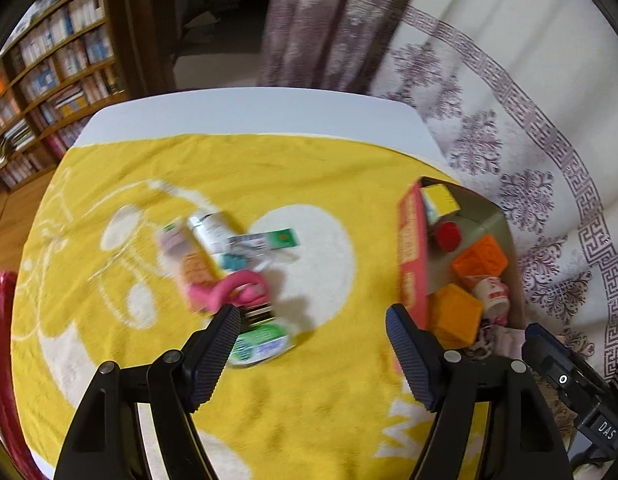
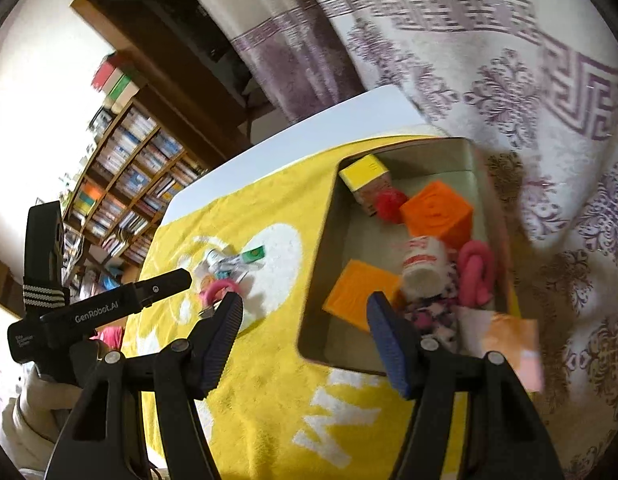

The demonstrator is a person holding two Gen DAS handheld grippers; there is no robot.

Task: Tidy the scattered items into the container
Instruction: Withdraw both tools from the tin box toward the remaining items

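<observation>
We read "GenRobot.AI" on the left gripper [image 2: 165, 282]. Both grippers gaped empty, the right gripper [image 2: 305, 320] above the box [image 2: 321, 240], the left over the scattered packets [image 1: 229, 252].

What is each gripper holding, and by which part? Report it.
Nothing is held. The left gripper and right gripper are both open with empty fingers, above the yellow towel.
</observation>
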